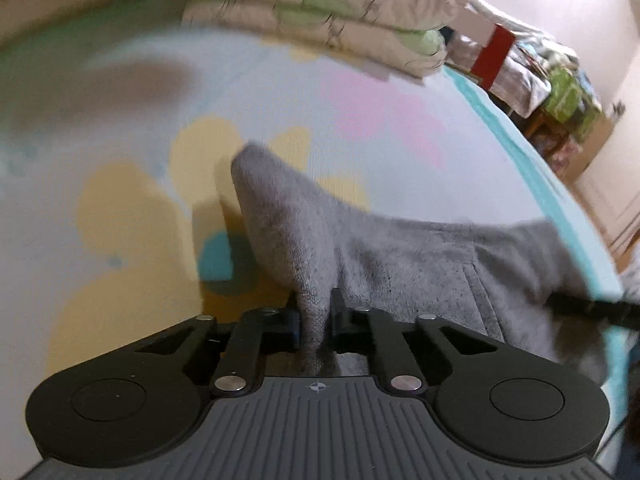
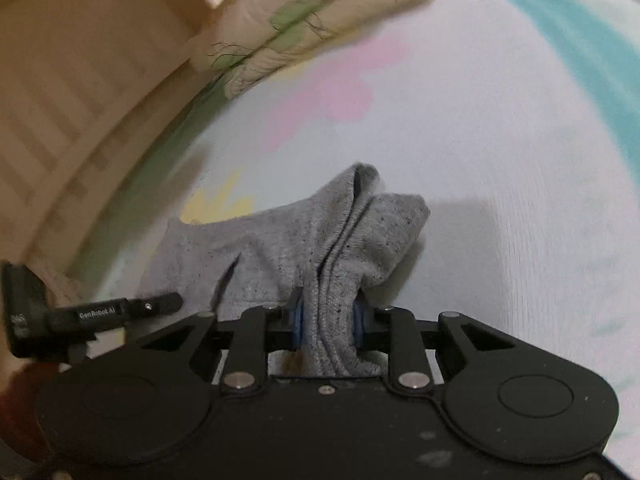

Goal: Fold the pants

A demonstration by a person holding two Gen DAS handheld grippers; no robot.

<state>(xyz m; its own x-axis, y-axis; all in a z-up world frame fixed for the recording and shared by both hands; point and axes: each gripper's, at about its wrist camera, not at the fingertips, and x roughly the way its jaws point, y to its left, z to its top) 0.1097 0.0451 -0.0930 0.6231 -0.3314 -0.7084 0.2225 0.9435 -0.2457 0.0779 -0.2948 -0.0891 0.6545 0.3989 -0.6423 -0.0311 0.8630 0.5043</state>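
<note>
The grey knit pants (image 1: 400, 256) hang lifted above a bed sheet with pastel shapes. My left gripper (image 1: 316, 316) is shut on a bunched fold of the pants, and the cloth stretches away to the right. My right gripper (image 2: 328, 320) is shut on another bunched edge of the pants (image 2: 304, 240), which show a seam and a pocket slit. The left gripper's body (image 2: 92, 314) shows at the left edge of the right wrist view. The right gripper's body (image 1: 592, 306) shows at the right edge of the left wrist view.
The bed sheet (image 1: 360, 100) is pale blue with yellow, pink and teal patches and a teal border (image 1: 520, 140). A folded quilt with green leaf print (image 1: 320, 4) lies at the far end. A wooden headboard (image 2: 60, 100) and cluttered furniture (image 1: 560, 92) stand beyond the bed.
</note>
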